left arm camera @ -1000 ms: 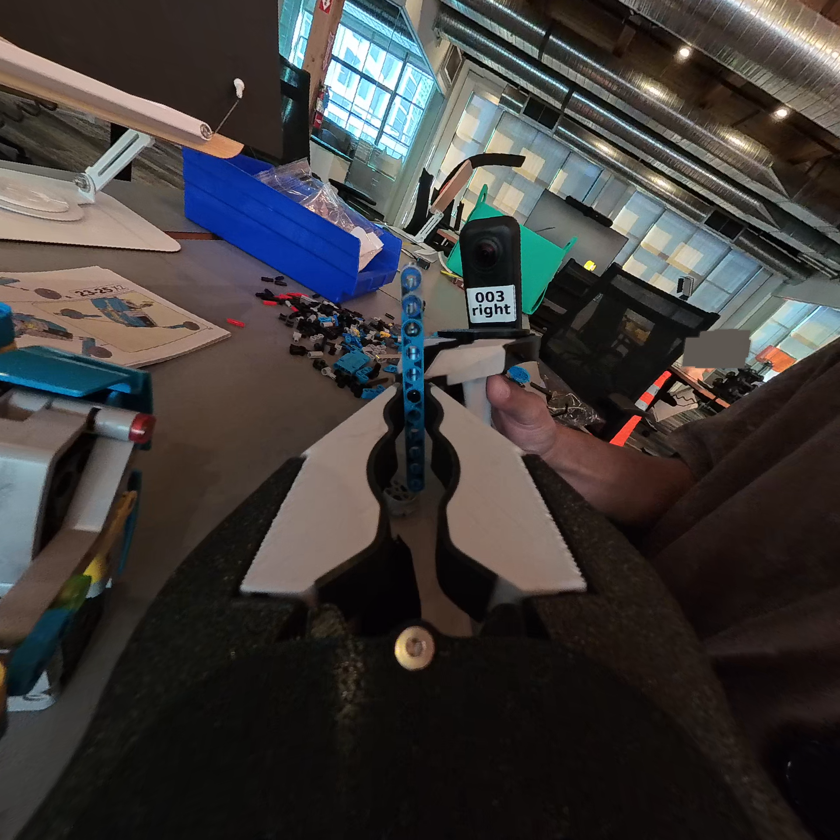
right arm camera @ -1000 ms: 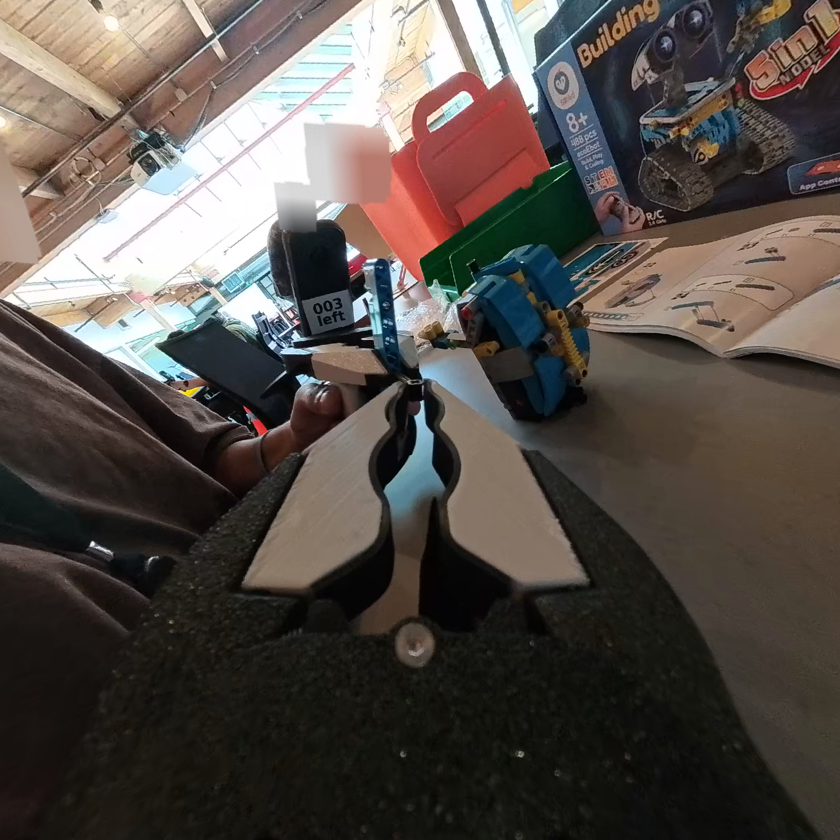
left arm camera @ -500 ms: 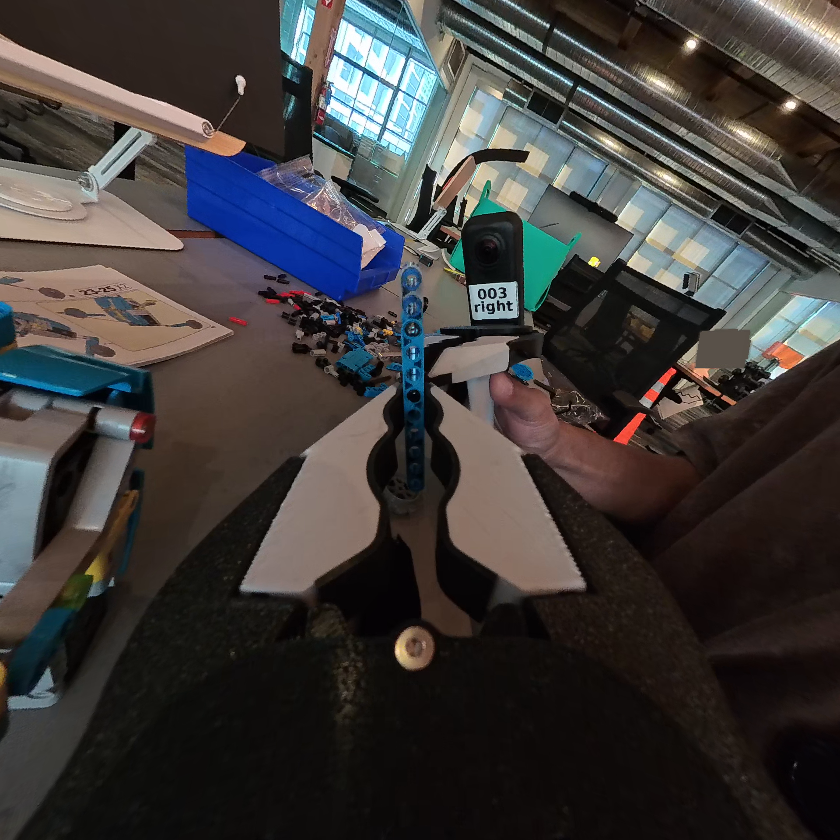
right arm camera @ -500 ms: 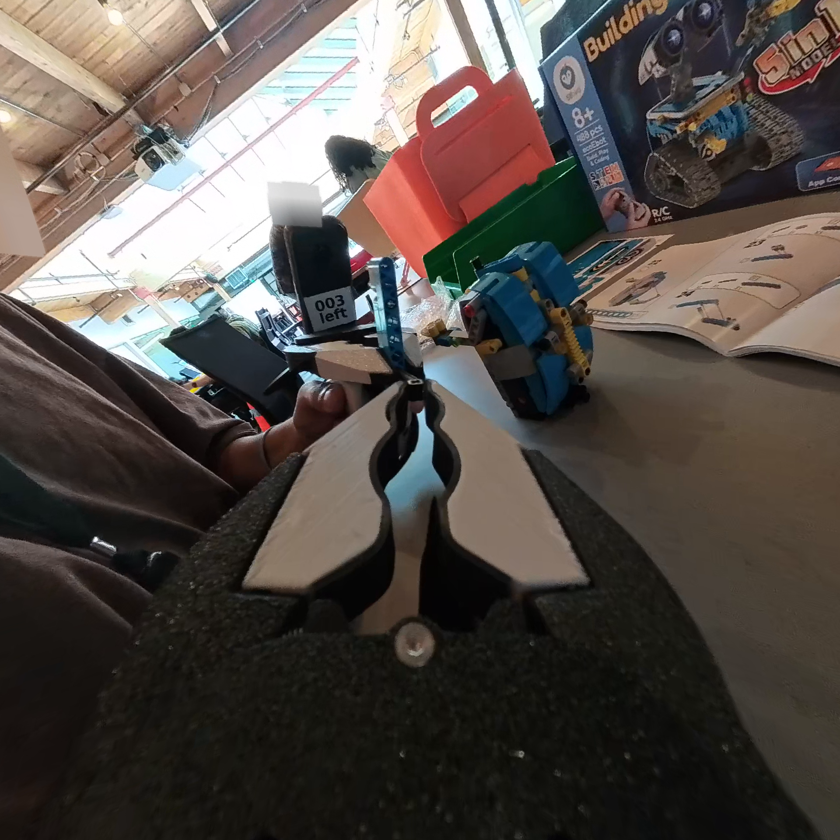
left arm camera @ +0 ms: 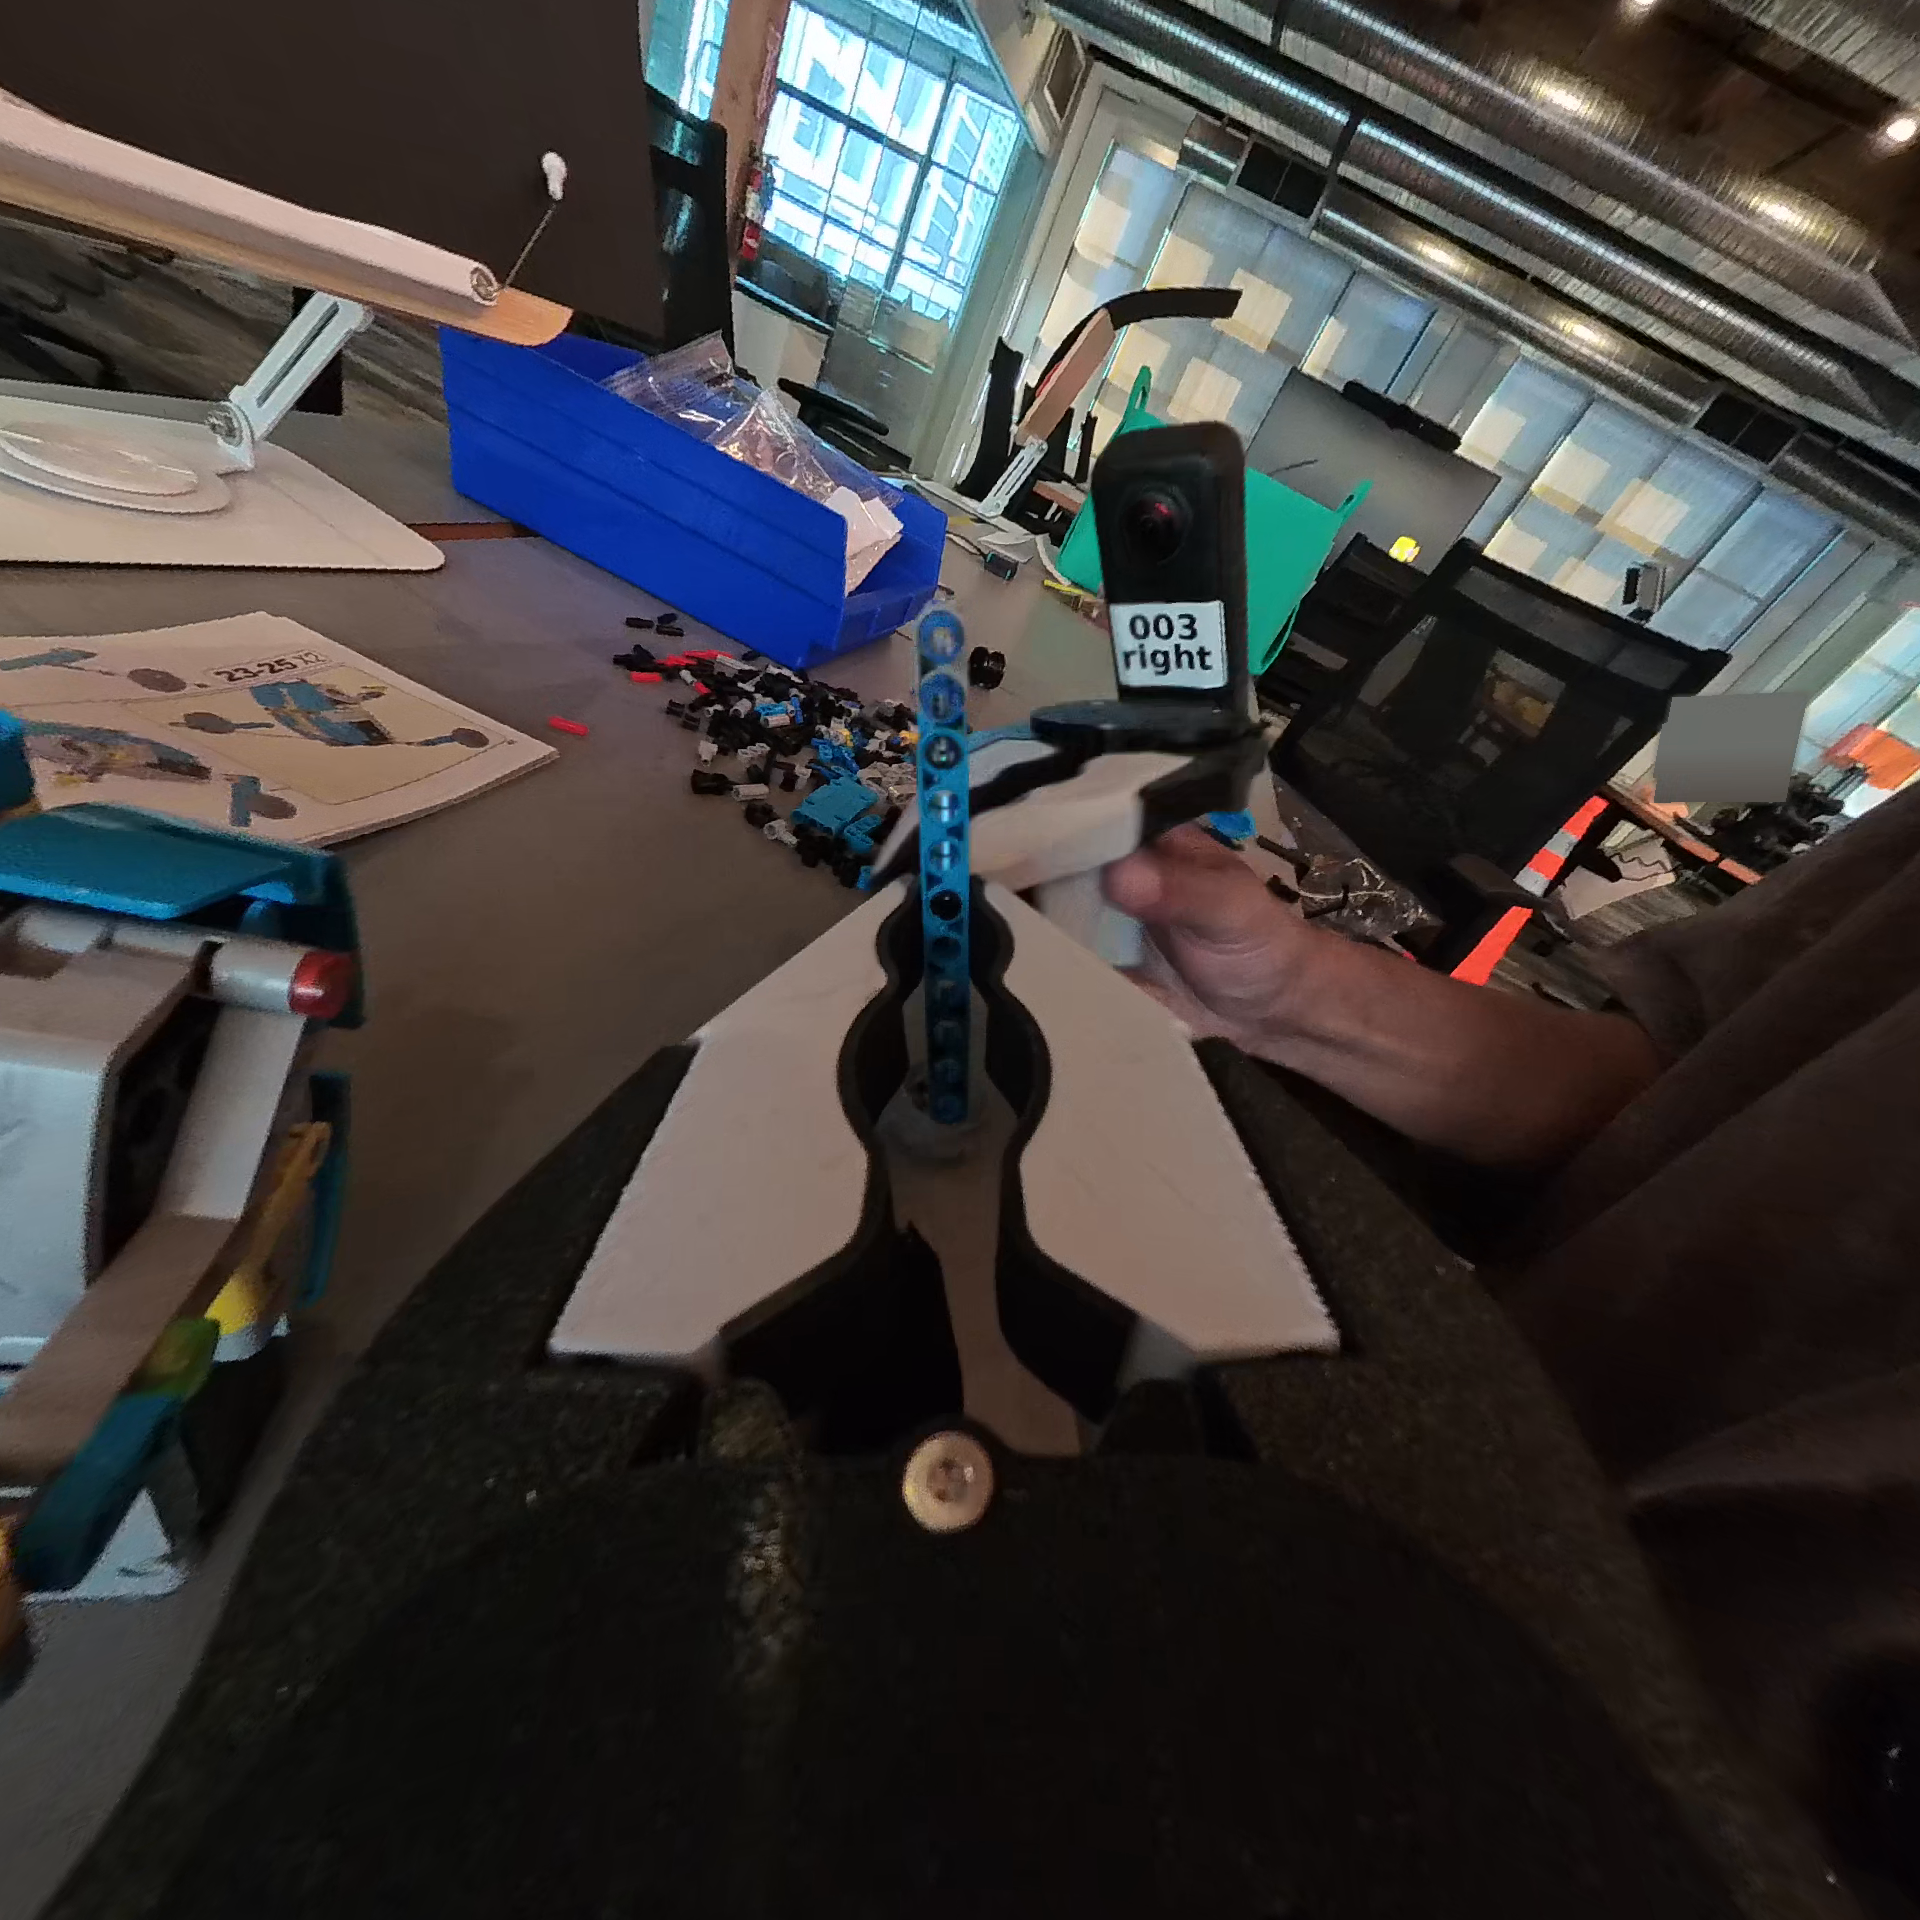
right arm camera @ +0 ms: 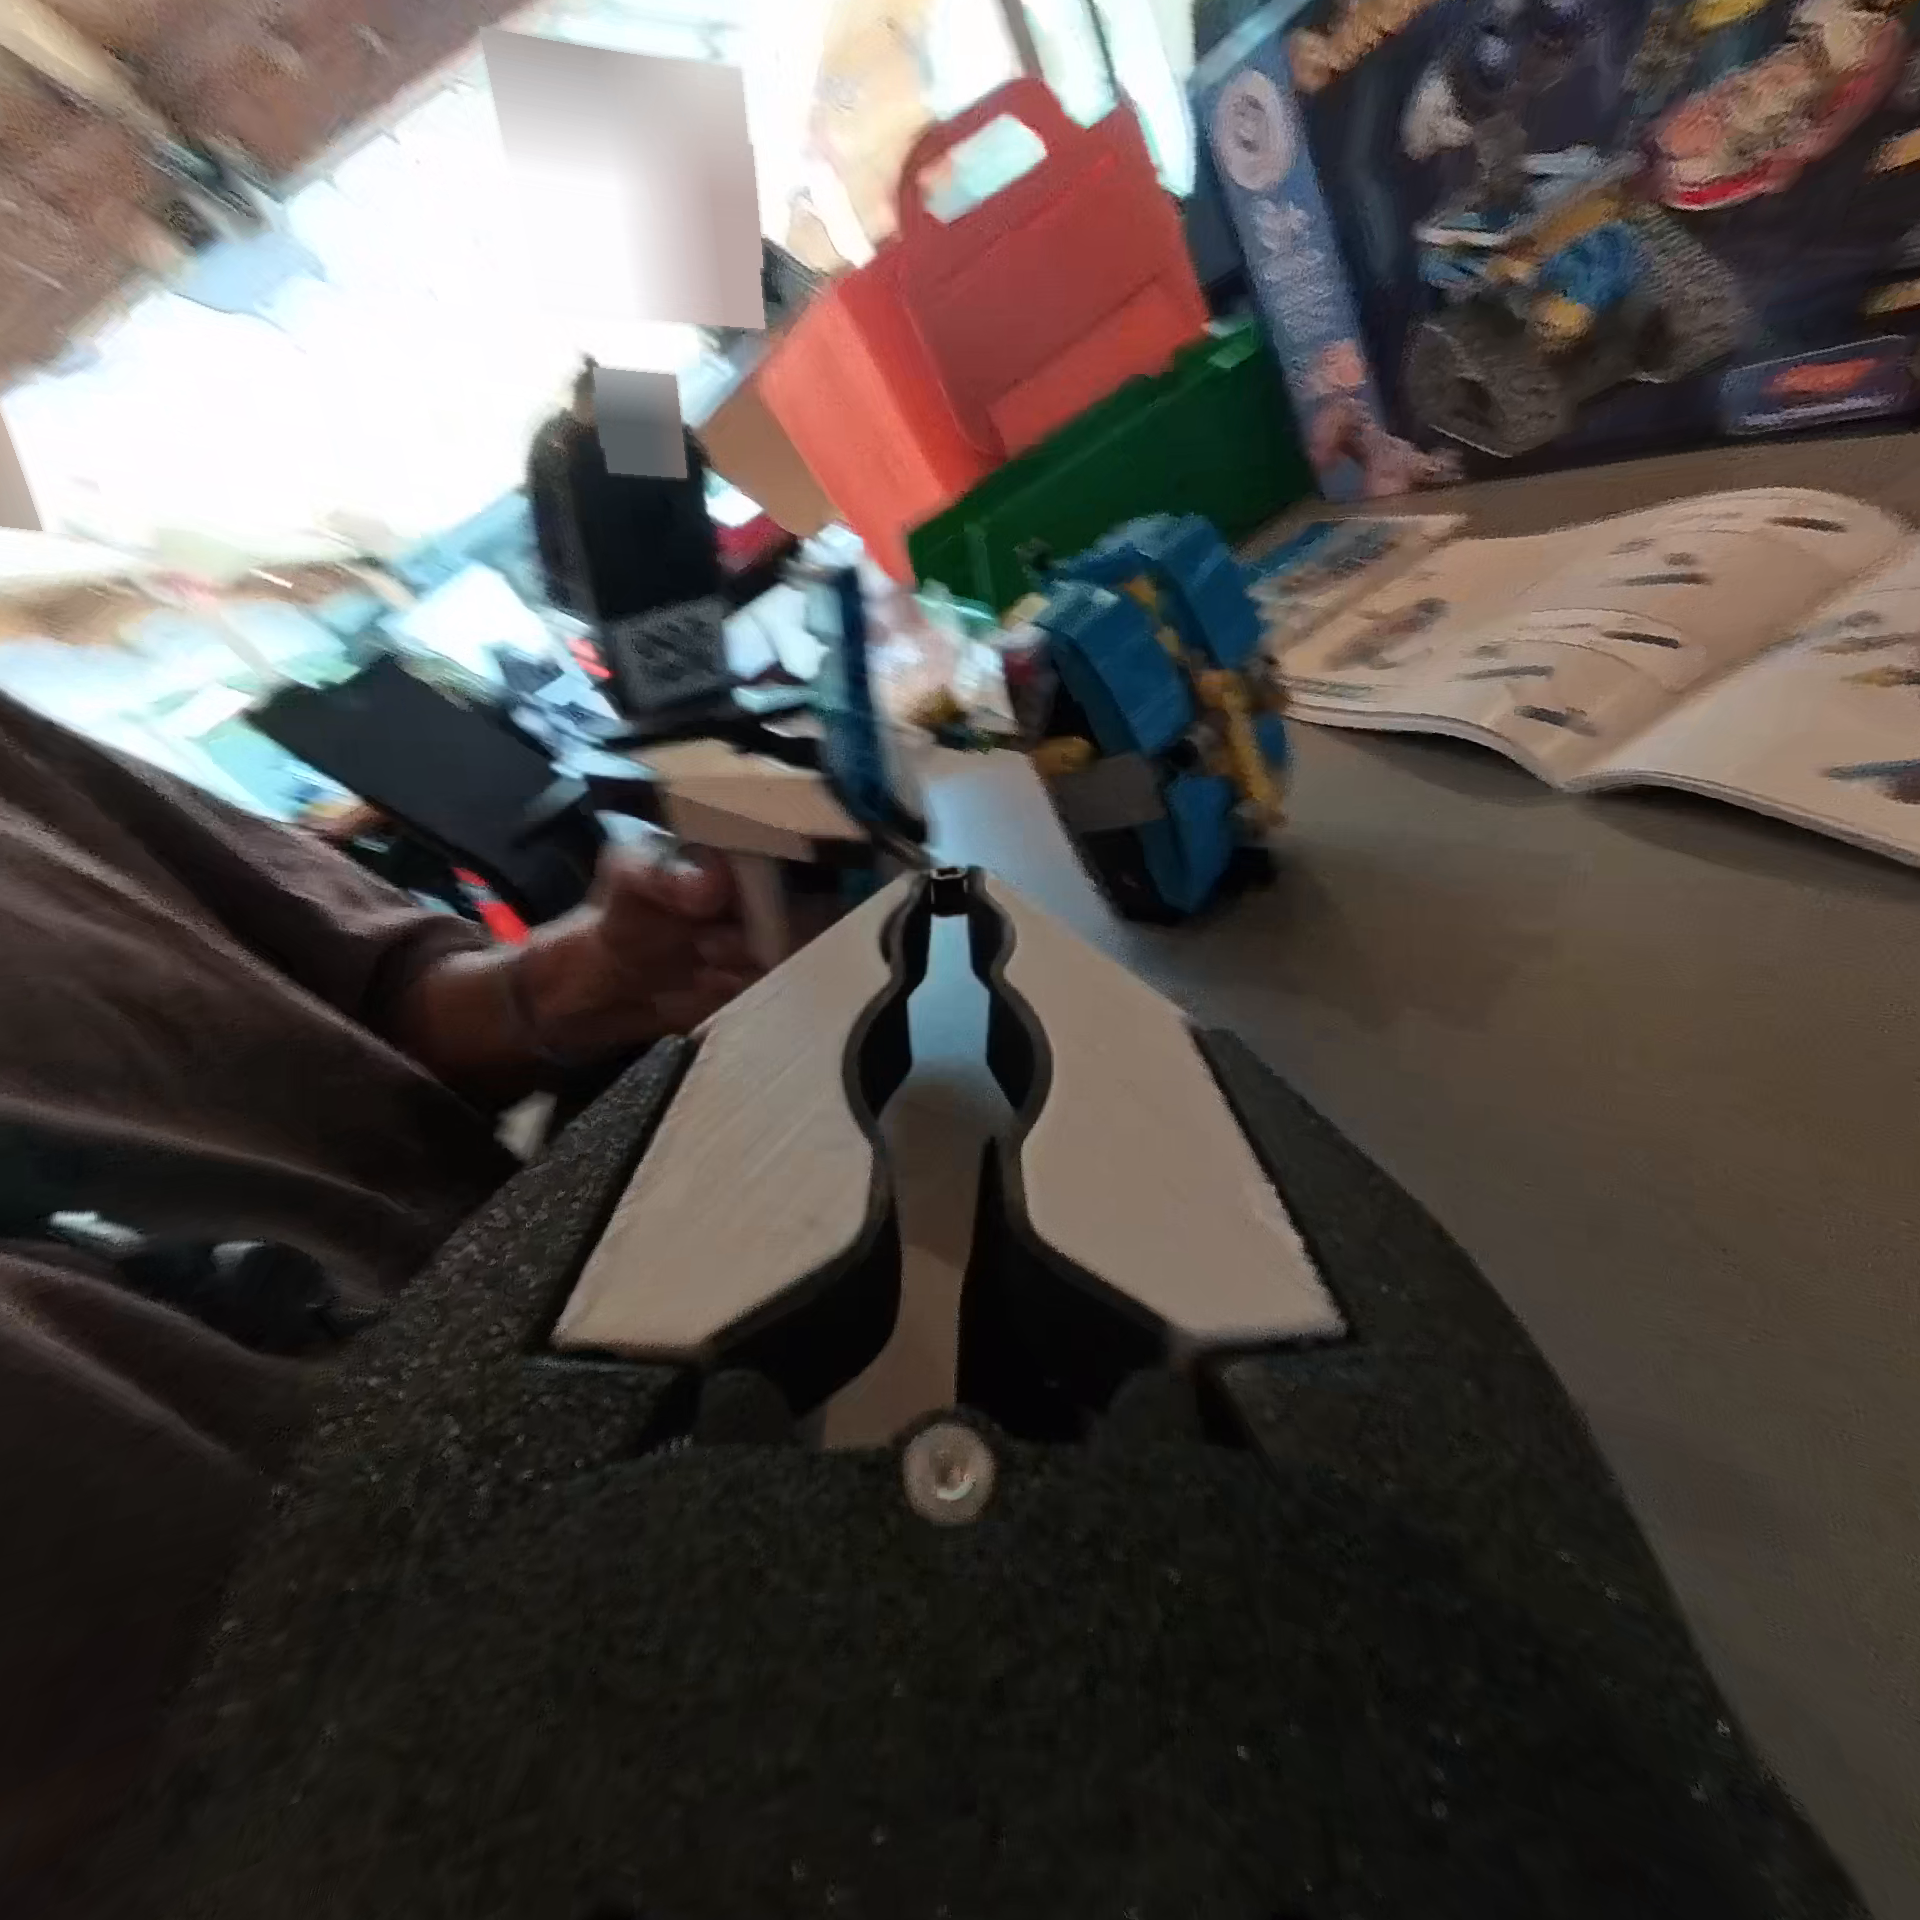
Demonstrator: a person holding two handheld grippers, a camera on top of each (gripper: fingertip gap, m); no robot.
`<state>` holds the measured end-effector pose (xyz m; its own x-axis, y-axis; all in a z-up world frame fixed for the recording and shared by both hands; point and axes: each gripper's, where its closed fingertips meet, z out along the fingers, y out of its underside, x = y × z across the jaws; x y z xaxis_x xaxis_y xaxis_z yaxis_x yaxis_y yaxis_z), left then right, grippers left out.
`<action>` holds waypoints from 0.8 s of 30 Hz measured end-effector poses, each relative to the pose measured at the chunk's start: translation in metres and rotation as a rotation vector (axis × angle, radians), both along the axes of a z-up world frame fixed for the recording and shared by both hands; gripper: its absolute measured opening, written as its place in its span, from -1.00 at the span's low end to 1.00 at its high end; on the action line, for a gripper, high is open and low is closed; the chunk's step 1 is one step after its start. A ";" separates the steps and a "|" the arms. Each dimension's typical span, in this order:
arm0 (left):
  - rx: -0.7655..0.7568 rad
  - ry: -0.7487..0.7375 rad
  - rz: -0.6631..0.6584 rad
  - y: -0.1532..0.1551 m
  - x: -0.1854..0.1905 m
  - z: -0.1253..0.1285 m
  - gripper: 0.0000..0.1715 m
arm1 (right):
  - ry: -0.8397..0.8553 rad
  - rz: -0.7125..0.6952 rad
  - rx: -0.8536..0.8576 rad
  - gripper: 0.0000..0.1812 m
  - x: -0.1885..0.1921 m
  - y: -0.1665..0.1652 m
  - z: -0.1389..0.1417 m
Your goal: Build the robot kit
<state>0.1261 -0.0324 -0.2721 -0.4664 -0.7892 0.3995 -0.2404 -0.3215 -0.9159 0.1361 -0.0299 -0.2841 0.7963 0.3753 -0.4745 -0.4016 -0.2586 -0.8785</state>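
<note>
Your left gripper (left arm camera: 943, 914) clamps a long blue beam (left arm camera: 943, 821) with a row of round holes; it stands upright between the white fingers, its top end free above them. Your right gripper (right arm camera: 948, 891) pinches a tiny black pin (right arm camera: 948, 891) at its very tips, just beside the beam's lower part (right arm camera: 862, 717), which looks blurred there.

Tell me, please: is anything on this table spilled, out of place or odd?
Yes. A heap of small black, blue and red building pieces lies loose on the table, beside the blue bin. One red piece lies apart, near the booklet. Nothing looks damaged.
</note>
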 end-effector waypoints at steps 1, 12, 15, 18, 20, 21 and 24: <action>-0.001 -0.005 -0.004 -0.001 0.000 0.001 -0.92 | -0.095 -0.042 -0.067 -0.93 0.009 0.001 -0.014; 0.061 0.020 -0.003 -0.006 0.001 -0.008 -0.92 | -0.618 -0.091 -0.549 -0.92 0.065 -0.020 -0.108; 0.051 0.021 -0.003 -0.005 0.002 -0.007 -0.93 | -0.609 -0.089 -0.554 -0.92 0.066 -0.024 -0.108; 0.042 0.022 -0.006 -0.005 0.001 -0.007 -0.92 | -0.587 -0.090 -0.552 -0.91 0.067 -0.029 -0.108; 0.043 0.022 -0.007 -0.005 0.001 -0.007 -0.92 | -0.578 -0.091 -0.554 -0.91 0.067 -0.032 -0.108; 0.043 0.021 -0.007 -0.005 0.001 -0.007 -0.92 | -0.580 -0.091 -0.553 -0.91 0.068 -0.034 -0.108; 0.040 0.022 -0.008 -0.005 0.001 -0.007 -0.92 | -0.578 -0.094 -0.560 -0.90 0.069 -0.037 -0.108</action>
<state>0.1274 -0.0370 -0.2791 -0.4638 -0.8010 0.3784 -0.2634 -0.2831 -0.9222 0.2054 -0.0671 -0.3916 0.9894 0.1239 -0.0760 0.0347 -0.7092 -0.7042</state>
